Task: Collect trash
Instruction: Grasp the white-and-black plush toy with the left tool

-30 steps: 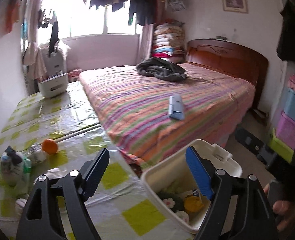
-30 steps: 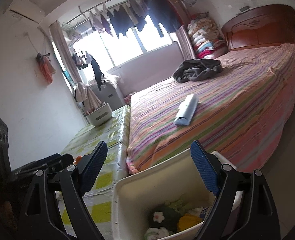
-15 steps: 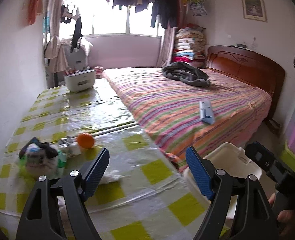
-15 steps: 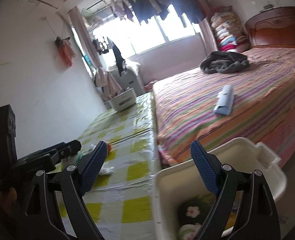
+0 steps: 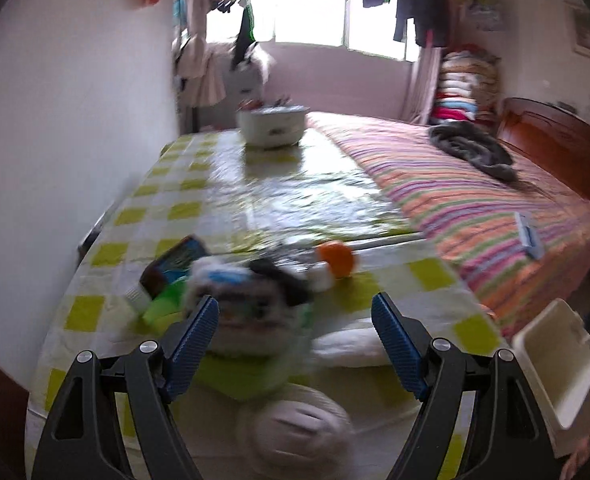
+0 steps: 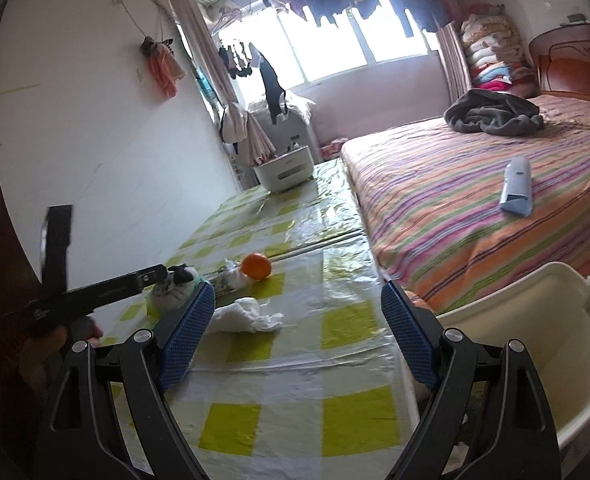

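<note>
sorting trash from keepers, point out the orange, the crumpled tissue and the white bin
orange (image 6: 256, 266), right wrist view, centre of its skin
crumpled tissue (image 6: 247, 316), right wrist view, middle of the wad
white bin (image 6: 535, 320), right wrist view, inner wall

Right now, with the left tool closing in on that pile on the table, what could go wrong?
1. The left tool is open around the plush toy, not the tissue; it may grab a non-trash item.
2. The orange sits loose beside the pile; a nudge could roll it off the table.
3. The left view is motion-blurred, so a fast approach may scatter the clutter.
</note>
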Available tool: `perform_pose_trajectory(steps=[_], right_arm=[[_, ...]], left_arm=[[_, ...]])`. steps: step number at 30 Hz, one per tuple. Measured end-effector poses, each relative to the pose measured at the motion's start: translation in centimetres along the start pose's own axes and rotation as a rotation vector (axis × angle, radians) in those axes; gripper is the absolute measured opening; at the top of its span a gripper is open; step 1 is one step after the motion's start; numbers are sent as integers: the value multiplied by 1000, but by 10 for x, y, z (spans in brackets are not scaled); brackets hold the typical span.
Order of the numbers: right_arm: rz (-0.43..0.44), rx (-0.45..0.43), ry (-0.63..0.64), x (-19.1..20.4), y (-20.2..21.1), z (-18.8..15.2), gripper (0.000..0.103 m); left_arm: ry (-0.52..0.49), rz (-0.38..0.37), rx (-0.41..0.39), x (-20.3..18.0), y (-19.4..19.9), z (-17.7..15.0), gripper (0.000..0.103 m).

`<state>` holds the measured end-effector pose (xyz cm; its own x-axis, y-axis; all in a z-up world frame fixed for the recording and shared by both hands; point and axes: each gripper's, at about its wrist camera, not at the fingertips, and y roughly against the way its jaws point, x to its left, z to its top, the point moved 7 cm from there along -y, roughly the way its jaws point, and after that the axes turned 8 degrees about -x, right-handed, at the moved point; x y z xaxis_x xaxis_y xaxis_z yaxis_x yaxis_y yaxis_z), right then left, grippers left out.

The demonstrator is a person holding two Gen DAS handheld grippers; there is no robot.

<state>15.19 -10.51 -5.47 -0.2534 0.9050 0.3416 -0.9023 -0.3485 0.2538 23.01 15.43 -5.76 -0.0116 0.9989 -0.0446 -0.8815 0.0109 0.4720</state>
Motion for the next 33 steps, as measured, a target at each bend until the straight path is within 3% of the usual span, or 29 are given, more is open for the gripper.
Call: perform_pose_trajectory(steps=[11,15,18,20,23,27,33], right_arm=[[28,33,-2,13,-12,-6,84],[26,40,-2,13,-14,-8,84],[28,57,-11,12,-19,-11,84],[33,70,-11,13,-24,-11,84],[43,85,9,17,-33,-7,84],[73,93,66,31,-47,2,84],[154,226,125,57,-91,-18,84]], left_arm=[[18,0,128,24,-49,-12,77],[-39,26,123,23,-56,-14,76],[-32,45,111,26,-58,-14,64],[-16,31,99,28,-56,-11,48],[5,12,83,31,-50,-7,39],[31,-8,38,35,-38,-1,35],[66,-36,-38,43,-12,11,34]])
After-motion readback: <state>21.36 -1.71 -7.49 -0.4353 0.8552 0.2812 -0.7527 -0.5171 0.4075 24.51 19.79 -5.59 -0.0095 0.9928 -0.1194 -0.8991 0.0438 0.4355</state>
